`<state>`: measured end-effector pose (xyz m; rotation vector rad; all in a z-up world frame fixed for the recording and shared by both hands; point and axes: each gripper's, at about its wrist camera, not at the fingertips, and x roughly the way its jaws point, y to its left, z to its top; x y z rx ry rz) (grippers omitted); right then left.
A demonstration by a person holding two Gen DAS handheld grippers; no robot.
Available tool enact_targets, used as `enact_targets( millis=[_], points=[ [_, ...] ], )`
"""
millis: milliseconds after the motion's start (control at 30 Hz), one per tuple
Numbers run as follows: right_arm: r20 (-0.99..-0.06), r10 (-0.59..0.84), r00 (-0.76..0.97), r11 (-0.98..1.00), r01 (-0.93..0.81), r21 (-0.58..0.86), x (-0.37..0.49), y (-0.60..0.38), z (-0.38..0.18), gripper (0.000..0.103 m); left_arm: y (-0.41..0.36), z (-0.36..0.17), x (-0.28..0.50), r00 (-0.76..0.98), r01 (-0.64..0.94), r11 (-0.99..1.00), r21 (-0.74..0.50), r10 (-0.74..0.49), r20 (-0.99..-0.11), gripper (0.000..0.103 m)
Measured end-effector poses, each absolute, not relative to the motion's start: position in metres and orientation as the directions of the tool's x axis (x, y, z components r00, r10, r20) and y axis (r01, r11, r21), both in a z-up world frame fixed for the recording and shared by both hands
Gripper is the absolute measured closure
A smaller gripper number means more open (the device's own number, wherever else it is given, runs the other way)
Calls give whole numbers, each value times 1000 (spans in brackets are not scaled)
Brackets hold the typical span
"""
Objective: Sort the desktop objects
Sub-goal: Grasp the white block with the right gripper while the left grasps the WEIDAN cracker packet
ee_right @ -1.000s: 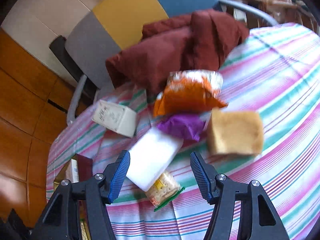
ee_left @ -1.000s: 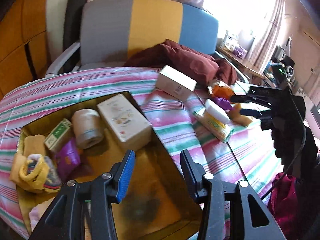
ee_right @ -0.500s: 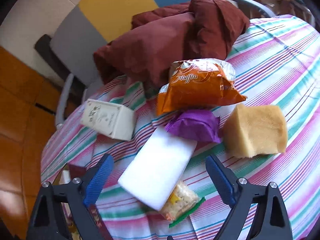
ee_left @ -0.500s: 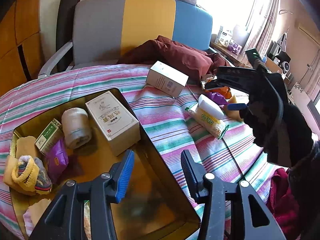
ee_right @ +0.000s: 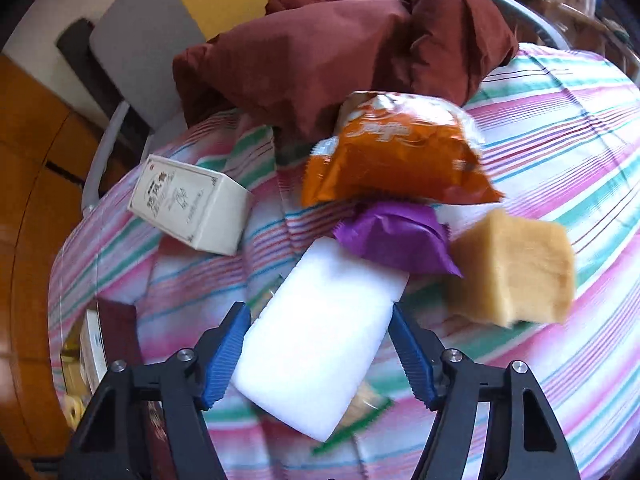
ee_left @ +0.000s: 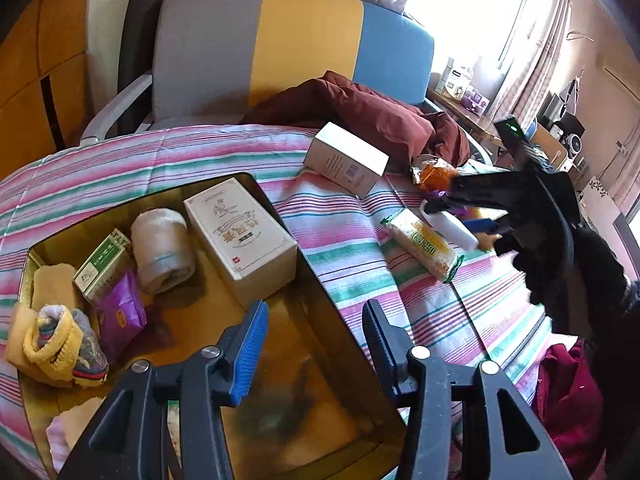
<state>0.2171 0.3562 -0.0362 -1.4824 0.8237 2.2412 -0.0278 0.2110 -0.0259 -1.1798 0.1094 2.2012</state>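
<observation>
Right gripper (ee_right: pixel 320 344) straddling a white foam block (ee_right: pixel 320 336) on the striped tablecloth (ee_right: pixel 560 140); its jaws have just been closing, and both blue pads now meet the block's long sides. The block's near end overlaps a cracker packet (ee_right: pixel 366 404), of which only a corner shows here; its far end is tucked under a purple wrapper (ee_right: pixel 396 240). An orange snack bag (ee_right: pixel 396 160) lies behind the wrapper, a tan sponge (ee_right: pixel 512 268) to its right (blurred), and a cream carton (ee_right: pixel 192 204) to the left. A maroon cloth (ee_right: pixel 340 48) hides the table's far edge.

Left gripper (ee_left: pixel 312 344) hovering over the gold tray (ee_left: pixel 280 420), jaws partly apart with nothing between them. The tray holds a tall box (ee_left: pixel 240 236), a cloth roll (ee_left: pixel 162 248), a green-and-white packet (ee_left: pixel 102 264), a purple sachet (ee_left: pixel 120 316) and a yellow sock (ee_left: pixel 60 344); its lower left corner is cut off by the gripper body. In this view the person's black-gloved hand (ee_left: pixel 572 264) masks most of the right gripper and the items behind it.
</observation>
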Motion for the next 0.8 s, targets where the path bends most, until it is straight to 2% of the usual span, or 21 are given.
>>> enact_targets(
  millis=[267,400,533,700,800],
  points=[
    [-905,-36,-423,-870,-432,237,268,363,-27,31,257,-25,-36,-299,-600,-746,-287,543,-785,54],
    [-869,18,-495,-877,-425,225,279,366,-9,31,297,-34,-38,-241,-613,-728,-308,543,-804,54],
    [-803,12,-596,-862,-413,293,286,374,11,31,329,-46,-44,-205,-608,-727,-319,532,-822,54],
    [-777,62,-626,-837,-456,301,294,387,19,31,369,-63,-62,-167,-558,-756,-343,507,-846,53],
    [-766,60,-640,-832,-456,315,293,388,22,31,385,-71,-71,-160,-528,-773,-351,497,-853,49]
  ],
)
